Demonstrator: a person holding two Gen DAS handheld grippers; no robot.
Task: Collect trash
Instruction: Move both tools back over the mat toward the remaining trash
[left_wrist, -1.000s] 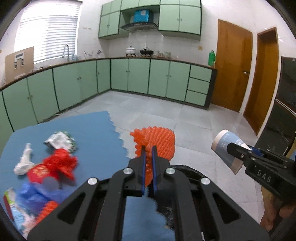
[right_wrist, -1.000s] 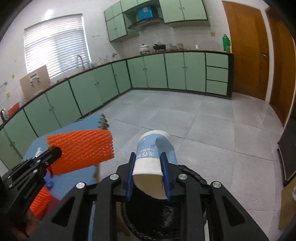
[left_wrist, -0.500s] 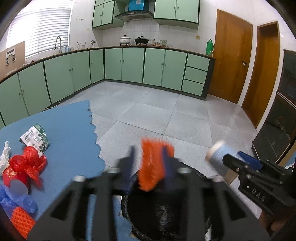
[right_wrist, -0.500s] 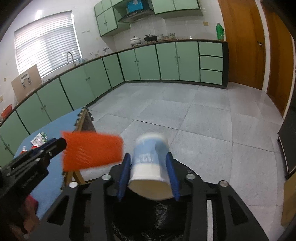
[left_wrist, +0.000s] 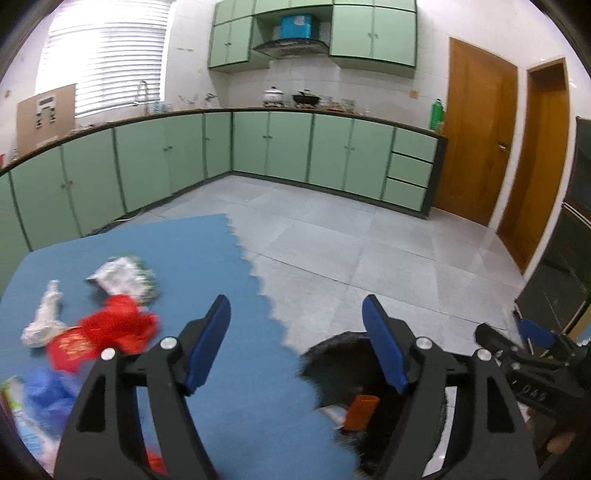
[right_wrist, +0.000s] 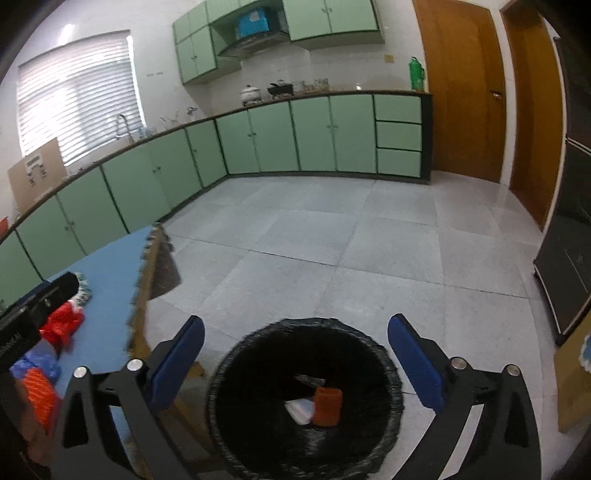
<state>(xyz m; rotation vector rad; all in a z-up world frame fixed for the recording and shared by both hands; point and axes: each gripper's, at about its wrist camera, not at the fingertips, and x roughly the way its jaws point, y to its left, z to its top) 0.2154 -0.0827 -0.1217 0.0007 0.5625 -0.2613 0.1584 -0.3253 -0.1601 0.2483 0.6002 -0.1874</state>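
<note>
Right wrist view shows orange netting (right_wrist: 327, 406) inside the black-lined bin (right_wrist: 229, 369) at lower centre, both grippers (right_wrist: 295, 354) (left_wrist: 295, 343) spread wide and empty, red wrapper (left_wrist: 110, 328) and other litter left on the blue mat (left_wrist: 207, 258).

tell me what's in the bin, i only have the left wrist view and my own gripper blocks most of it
Observer: From the right wrist view, an orange foam net stands in the black-lined bin.
Operator: anything else in there
Observer: A white cup lies just left of the net, touching it.
Operator: is the right gripper holding anything
Observer: No. The right gripper sits above the bin with its jaws wide apart.
</note>
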